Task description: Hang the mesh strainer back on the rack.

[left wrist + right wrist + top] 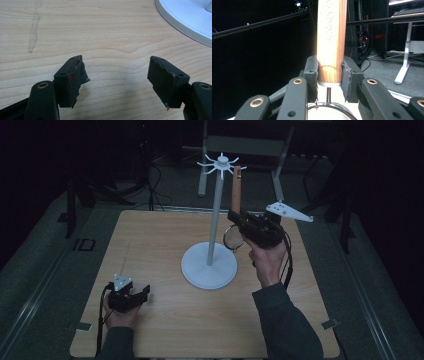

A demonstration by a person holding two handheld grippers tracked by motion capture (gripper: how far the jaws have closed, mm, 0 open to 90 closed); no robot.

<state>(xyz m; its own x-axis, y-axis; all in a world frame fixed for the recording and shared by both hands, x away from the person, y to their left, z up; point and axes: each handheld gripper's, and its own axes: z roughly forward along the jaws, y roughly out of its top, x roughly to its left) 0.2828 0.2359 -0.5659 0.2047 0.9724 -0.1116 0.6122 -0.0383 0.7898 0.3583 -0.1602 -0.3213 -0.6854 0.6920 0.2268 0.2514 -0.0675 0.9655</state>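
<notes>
My right gripper pinches a wooden-handled wire strainer upright beside the white hanging stand, clamped low on its stiff handle; it looks light. My left gripper rests spread on the surface near the stand's base.

A light brown wooden table with round corners stands on a grey floor. A long pale scratch mark runs down the wood. Small grey bits of tape sit at the near corners. Black cables lie on the floor behind. A white metal desk frame stands in the dark at the back.
</notes>
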